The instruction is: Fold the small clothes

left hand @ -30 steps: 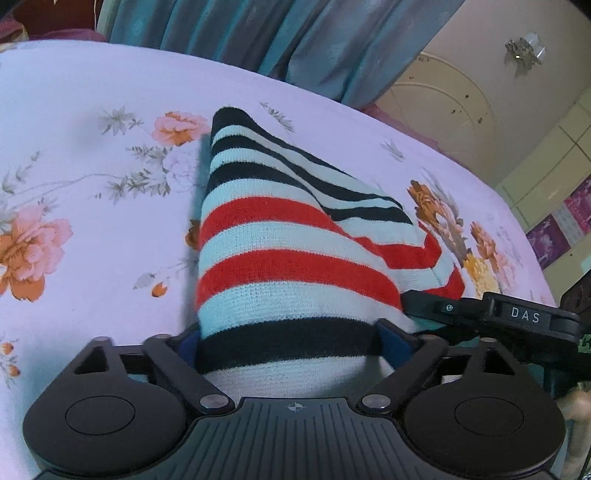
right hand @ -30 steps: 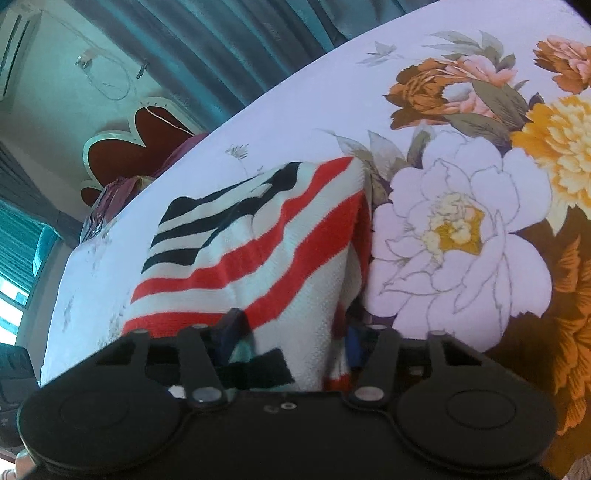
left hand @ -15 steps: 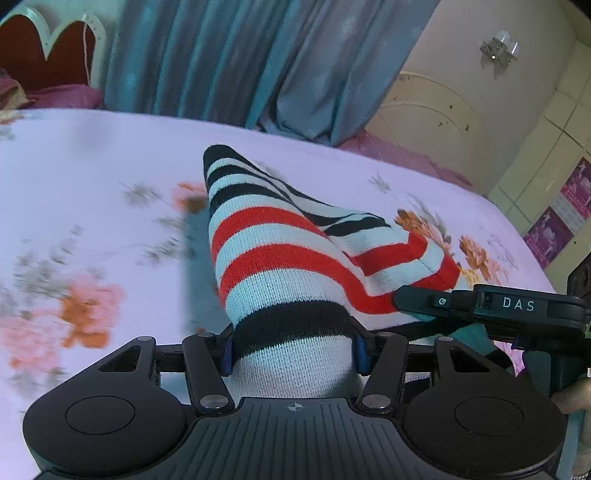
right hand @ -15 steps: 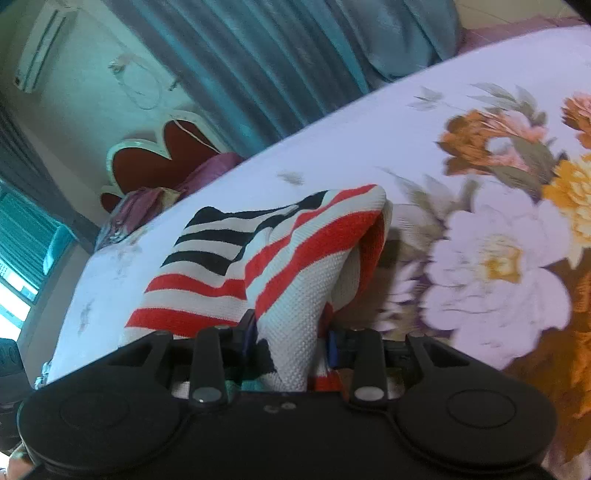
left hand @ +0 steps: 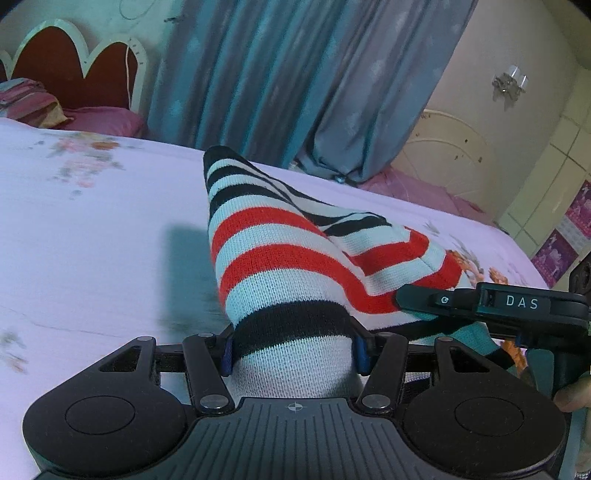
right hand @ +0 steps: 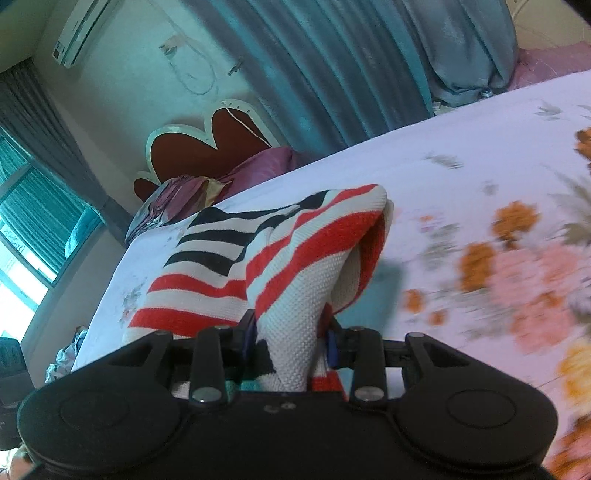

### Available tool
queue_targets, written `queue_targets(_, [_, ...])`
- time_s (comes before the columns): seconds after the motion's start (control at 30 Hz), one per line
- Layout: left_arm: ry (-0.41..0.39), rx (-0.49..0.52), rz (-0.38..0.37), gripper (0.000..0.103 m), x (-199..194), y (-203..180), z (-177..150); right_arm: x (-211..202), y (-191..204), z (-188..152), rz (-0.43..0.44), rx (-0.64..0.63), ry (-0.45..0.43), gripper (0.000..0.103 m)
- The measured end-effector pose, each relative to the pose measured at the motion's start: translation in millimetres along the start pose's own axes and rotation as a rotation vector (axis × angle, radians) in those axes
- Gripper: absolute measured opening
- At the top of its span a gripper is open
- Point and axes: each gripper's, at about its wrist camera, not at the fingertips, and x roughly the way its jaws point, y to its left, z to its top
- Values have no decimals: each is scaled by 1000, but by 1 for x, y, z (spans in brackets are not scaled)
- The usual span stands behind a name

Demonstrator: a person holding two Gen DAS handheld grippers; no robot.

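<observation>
The left gripper point(left hand: 294, 350) has its fingers partly closed, pads pressing both sides of a bunched white-and-black end of the striped knit point(left hand: 280, 258). The right gripper point(right hand: 290, 341) is closed narrower, pinching a thinner white fold of the same knit point(right hand: 295, 266). The garment hangs stretched between the two, its far end trailing toward 12 o'clock in each wrist view and resting on the bed point(left hand: 92, 240); a shadow lies on the sheet under the raised part.

In the left view the right gripper's body, marked DAS point(left hand: 517, 306), comes in from 3 o'clock and overlaps the garment's red stripes, with a fingertip of the person's hand point(left hand: 570, 402) showing at about 4 o'clock. The floral sheet is otherwise bare close to the knit; its orange and pink flowers point(right hand: 517, 266) are smeared by motion blur at 3 o'clock in the right view.

Well apart from the knit: a scalloped red headboard point(left hand: 74, 62) at 10 o'clock with pink pillows point(left hand: 103, 120) below it, blue-grey curtains point(left hand: 295, 74) at 12, a wall lamp point(left hand: 511, 79) at 2, and purple posters point(left hand: 561, 243) at 3. The right view adds an air conditioner point(right hand: 83, 33) at 11 and a window point(right hand: 26, 229) at 9. Nothing lies between the fingers and the fabric.
</observation>
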Motion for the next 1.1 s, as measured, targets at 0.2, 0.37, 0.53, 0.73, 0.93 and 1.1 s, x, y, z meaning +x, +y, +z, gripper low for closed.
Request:
queue_targets(0.2, [3,16,12,56,-15,85,12,50,63,-18,-12,-3,-15,34])
queue_targets(0.37, [5,16,18,56,-8,129,19,91,89,-22,-17,0,-4,34])
queue_targets(0.53, [15,17,47,56,14,153,11,126,97,-29,-38,-25,26,35])
queue_targets(0.73, [12,-6,99,83,33,168,-8,154,76,-41,-69,19,82,41])
queue_targets(0.93, [3,33,138,83,22,157,-4,147,73,-30,-71,51,82,57])
queue_targets(1.1, [-57,48,154,83,-3,149,3,158,65,-20,-78,108,77,57])
